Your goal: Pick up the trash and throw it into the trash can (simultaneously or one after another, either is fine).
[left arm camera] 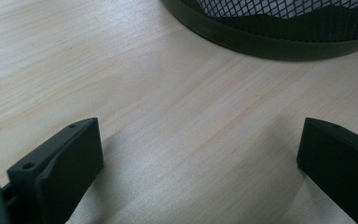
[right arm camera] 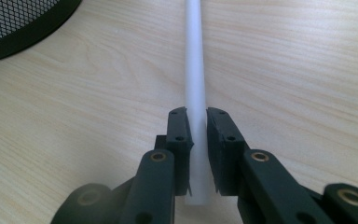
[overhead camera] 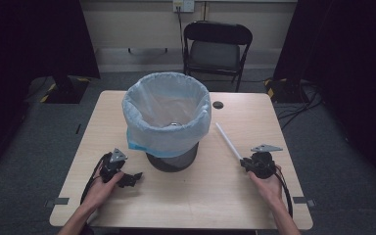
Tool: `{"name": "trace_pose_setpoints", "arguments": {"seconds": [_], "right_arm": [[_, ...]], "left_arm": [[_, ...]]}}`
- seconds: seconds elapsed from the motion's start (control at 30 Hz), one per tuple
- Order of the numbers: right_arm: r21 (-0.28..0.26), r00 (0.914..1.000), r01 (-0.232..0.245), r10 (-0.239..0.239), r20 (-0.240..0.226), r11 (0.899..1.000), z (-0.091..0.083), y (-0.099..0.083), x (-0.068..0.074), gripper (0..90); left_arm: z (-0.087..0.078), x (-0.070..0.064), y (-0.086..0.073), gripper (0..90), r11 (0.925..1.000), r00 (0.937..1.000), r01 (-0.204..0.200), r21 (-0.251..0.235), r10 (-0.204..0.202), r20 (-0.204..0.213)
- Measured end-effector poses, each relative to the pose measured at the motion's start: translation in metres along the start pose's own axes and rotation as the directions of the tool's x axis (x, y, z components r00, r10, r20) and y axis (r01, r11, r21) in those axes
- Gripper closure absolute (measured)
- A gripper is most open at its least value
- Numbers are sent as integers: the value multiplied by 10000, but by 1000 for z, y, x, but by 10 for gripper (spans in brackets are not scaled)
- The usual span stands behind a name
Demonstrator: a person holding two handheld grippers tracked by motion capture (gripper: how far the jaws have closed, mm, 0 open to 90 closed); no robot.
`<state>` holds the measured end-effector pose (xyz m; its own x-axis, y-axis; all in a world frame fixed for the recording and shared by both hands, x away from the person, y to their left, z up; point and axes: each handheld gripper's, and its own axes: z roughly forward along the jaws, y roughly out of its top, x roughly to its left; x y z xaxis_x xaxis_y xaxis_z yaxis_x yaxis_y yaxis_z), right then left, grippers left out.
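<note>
Right gripper (overhead camera: 245,163) sits at the right side of the wooden table (overhead camera: 200,196), held in the person's right hand (overhead camera: 268,185). Its jaws are closed on the near end of a white tube (overhead camera: 228,140). In the right gripper view the tube (right arm camera: 195,70) runs straight away from between the two black jaws, lying along the tabletop; the jaw pads press it from both sides.

In the high view the tube extends from the right gripper up and to the left, its far end near the wastebasket (overhead camera: 171,159) but apart from it.

Left gripper (overhead camera: 133,177) rests on the table at the left, just beside the base of the wastebasket, in the person's left hand (overhead camera: 100,188). Jaws spread wide, nothing between them; bare wood shows in the gap in the left gripper view, with the mesh base of the basket (left arm camera: 279,28) just beyond.

The basket stands upright at mid-table, lined with a pale blue bag (overhead camera: 166,122) folded over the rim.
</note>
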<state>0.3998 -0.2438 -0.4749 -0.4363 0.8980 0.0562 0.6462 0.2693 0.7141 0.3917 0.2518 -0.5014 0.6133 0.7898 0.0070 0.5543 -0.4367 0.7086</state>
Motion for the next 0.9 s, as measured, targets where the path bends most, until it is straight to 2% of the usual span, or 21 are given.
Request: {"name": "trace_pose_setpoints", "arguments": {"seconds": [0.57,0.9], "right_arm": [[-574,9993,-305,293,-217,9979,-8,5,0,803],[-1178,9990,-423,405,-170,9921,-16,11,1,803]], "left_arm": [[0,0,0,0,10000,10000,28,-8,-28,0],[0,0,0,0,10000,10000,29,-7,-29,2]]}}
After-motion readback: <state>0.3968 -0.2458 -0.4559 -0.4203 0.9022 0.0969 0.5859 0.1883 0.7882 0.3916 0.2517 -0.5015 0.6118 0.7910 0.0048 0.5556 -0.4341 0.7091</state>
